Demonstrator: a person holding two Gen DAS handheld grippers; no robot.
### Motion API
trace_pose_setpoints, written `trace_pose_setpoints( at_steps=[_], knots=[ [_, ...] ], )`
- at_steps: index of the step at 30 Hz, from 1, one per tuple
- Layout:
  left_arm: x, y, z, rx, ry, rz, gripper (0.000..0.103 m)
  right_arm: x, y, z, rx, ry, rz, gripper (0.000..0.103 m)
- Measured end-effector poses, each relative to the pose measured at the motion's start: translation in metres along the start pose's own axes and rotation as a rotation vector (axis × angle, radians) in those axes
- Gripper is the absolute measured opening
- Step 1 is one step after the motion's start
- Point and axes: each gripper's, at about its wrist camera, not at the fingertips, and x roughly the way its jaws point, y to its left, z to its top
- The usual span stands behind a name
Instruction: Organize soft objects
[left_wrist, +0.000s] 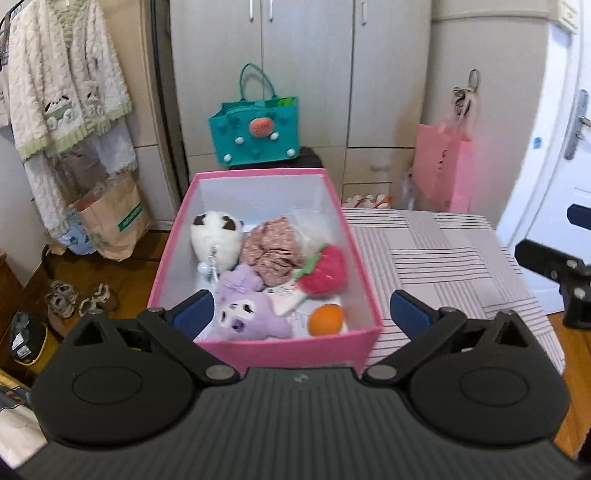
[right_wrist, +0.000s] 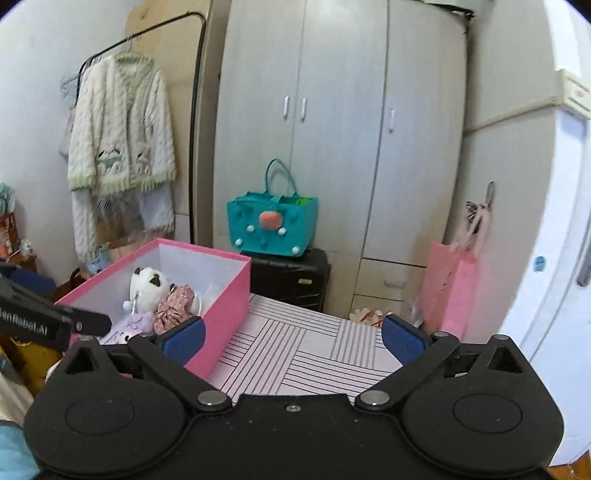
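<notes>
A pink box (left_wrist: 360, 258) stands on the striped table (left_wrist: 436, 251). In it lie a white panda plush (left_wrist: 216, 236), a pink floral fabric piece (left_wrist: 273, 245), a red strawberry plush (left_wrist: 325, 271), a purple plush (left_wrist: 245, 308) and an orange ball (left_wrist: 325, 319). My left gripper (left_wrist: 303, 314) is open and empty, just above the box's near end. My right gripper (right_wrist: 293, 338) is open and empty over the striped table (right_wrist: 295, 354), right of the box (right_wrist: 229, 306). The panda (right_wrist: 149, 286) and floral piece (right_wrist: 173, 306) show there too.
A teal felt bag (left_wrist: 256, 131) sits on a black case (right_wrist: 291, 277) before the wardrobe (left_wrist: 306, 66). A pink paper bag (left_wrist: 443, 166) hangs at right. A white cardigan (left_wrist: 62, 81) hangs at left, with paper bags and shoes (left_wrist: 79, 299) on the floor.
</notes>
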Motion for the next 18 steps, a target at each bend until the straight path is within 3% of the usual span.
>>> trace_pose_setpoints(
  at_steps=[3, 7, 11, 14, 18],
  knots=[
    [-0.006, -0.007, -0.011, -0.005, -0.020, 0.007, 0.103, -0.011, -0.004, -0.003, 0.027, -0.007, -0.002, 0.103],
    [-0.008, -0.014, -0.024, -0.001, -0.005, -0.066, 0.103, -0.018, -0.011, -0.010, 0.066, 0.010, -0.021, 0.103],
    [-0.011, -0.023, -0.033, 0.022, -0.039, -0.017, 0.103, -0.021, -0.018, -0.018, 0.146, 0.038, -0.086, 0.103],
    [-0.015, -0.029, -0.037, 0.028, -0.066, 0.018, 0.103, -0.022, -0.020, -0.023, 0.158, 0.077, -0.069, 0.103],
    [-0.020, -0.033, -0.042, 0.034, -0.078, 0.001, 0.103, -0.026, -0.019, -0.031, 0.165, 0.098, -0.124, 0.103]
  ],
)
